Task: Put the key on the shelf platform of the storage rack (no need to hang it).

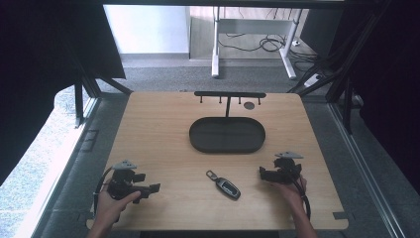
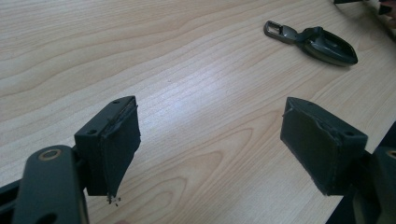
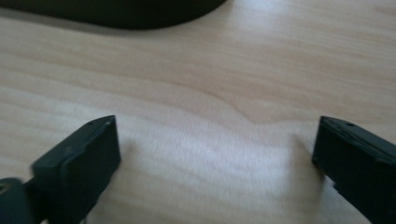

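Since the car key (image 1: pixel 225 185) lies untouched on the table (image 1: pixel 158 134) between my two claws, nothing is done yet. My left claw (image 2: pixel 210 140) and right claw (image 3: pixel 215 154) both gape wide, empty. The dark tray (image 1: pixel 227 135) beyond holds nothing.

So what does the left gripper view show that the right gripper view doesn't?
Left gripper view alone: the key fob lying flat on the table, its metal loop pointing away from the left gripper. Right gripper view alone: the dark edge of the tray ahead of the right gripper. Both: open jaws holding nothing, over bare wooden table.
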Demonstrator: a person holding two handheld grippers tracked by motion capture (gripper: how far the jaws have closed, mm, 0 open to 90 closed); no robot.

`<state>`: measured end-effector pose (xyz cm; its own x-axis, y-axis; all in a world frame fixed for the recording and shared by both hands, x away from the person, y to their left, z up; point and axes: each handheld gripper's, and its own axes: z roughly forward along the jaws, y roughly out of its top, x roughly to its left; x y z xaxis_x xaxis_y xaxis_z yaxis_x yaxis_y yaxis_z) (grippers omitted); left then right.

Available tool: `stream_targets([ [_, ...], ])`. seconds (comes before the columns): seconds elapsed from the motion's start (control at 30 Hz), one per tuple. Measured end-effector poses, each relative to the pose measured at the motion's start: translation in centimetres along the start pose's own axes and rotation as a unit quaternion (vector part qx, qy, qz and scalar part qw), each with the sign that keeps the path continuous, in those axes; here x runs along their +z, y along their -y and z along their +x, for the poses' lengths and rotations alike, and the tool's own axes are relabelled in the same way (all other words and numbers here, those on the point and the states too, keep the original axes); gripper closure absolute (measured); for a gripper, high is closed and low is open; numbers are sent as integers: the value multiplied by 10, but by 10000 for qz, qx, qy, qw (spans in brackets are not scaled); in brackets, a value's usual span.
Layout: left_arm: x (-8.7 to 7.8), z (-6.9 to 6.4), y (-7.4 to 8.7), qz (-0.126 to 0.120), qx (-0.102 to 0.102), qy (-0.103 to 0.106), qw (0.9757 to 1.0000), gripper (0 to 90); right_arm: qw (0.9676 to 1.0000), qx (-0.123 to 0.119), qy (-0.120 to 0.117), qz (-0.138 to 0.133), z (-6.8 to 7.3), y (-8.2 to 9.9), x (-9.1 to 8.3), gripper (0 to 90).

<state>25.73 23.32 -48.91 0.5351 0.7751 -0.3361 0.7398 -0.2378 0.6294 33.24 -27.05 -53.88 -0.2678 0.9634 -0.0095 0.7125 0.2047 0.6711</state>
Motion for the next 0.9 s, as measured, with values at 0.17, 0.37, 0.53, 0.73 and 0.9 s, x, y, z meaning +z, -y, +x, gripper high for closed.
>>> stream_targets([
  [0.17,-2,-2,1,-32,11,8,10000,202,9999,-61,-89,-29,-1,1,-15,138],
  [0.37,-2,-3,0,-34,23,-1,10000,202,9990,-135,-363,-225,-9,2,-33,175],
  [0.53,1,-2,1,3,28,4,10000,202,9987,-158,-430,-215,-13,3,-36,202],
  [0.73,0,-4,1,-15,35,-3,10000,202,9983,-189,-505,-228,-12,3,-38,221],
  [0.9,-1,-4,0,-31,30,-21,10000,202,9979,-252,-531,-271,-9,0,-43,235],
])
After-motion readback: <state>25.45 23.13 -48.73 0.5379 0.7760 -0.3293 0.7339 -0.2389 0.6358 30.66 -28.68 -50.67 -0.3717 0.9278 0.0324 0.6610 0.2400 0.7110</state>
